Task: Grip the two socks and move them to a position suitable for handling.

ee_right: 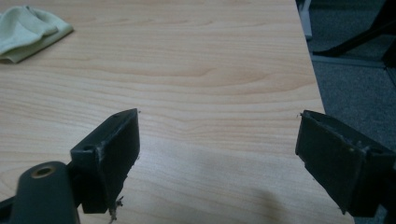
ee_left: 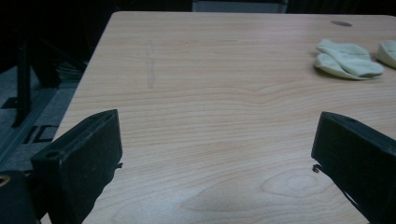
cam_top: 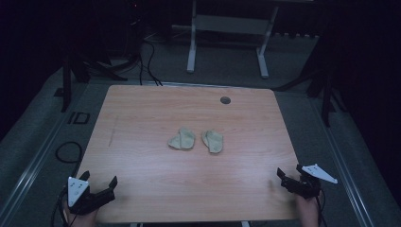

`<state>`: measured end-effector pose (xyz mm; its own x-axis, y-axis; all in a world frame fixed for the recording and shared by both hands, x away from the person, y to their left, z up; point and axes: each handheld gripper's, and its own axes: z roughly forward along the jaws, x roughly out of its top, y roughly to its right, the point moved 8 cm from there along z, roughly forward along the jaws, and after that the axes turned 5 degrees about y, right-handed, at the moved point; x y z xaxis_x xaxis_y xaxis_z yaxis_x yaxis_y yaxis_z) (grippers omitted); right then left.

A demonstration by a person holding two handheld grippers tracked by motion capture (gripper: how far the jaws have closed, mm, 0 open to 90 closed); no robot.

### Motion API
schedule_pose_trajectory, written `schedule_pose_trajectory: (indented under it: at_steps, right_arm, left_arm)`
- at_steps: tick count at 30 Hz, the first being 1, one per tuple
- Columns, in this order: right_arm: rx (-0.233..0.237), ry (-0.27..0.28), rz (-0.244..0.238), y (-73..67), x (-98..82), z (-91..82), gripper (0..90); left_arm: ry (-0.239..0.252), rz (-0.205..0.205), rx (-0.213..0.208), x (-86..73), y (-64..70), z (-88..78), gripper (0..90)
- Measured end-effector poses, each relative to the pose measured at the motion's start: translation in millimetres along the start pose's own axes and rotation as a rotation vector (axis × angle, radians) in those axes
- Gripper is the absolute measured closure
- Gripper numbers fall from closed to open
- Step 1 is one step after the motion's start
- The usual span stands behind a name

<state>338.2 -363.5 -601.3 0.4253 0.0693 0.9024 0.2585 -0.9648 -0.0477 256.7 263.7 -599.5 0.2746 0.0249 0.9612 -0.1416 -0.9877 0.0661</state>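
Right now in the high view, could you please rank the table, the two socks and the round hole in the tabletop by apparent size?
1. Table, by far the largest.
2. Left sock and right sock: look alike, no ranking between them.
3. Round hole, smallest, though it lies farther from the camera.

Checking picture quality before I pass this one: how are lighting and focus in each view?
High view: dim, surroundings nearly black, the light wooden table evenly lit, two pale green socks soft. Left gripper view: wood grain sharp, black jaws slightly blurred. Right gripper view: faint shadow under the jaws, no glare.
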Motion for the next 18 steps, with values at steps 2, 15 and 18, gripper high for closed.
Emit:
schedule_pose_trajectory:
  at_steps: [2, 15, 18]
  right_arm:
    - [0.003, -0.008, -0.008, -1.1, -0.8, 0.4, 13.8]
    - [0.057, -0.12, -0.053, -5.9, -4.9, -0.4, 13.7]
    - [0.067, -0.152, -0.067, -11.2, -2.9, -1.0, 13.8]
  left_arm:
    - [0.005, -0.004, -0.007, 0.8, 1.3, 0.0, 2.0]
    - [-0.054, 0.028, -0.089, -1.8, 30.4, 3.0, 2.0]
    - [-0.025, -0.015, -0.087, 1.2, 28.6, 1.8, 2.0]
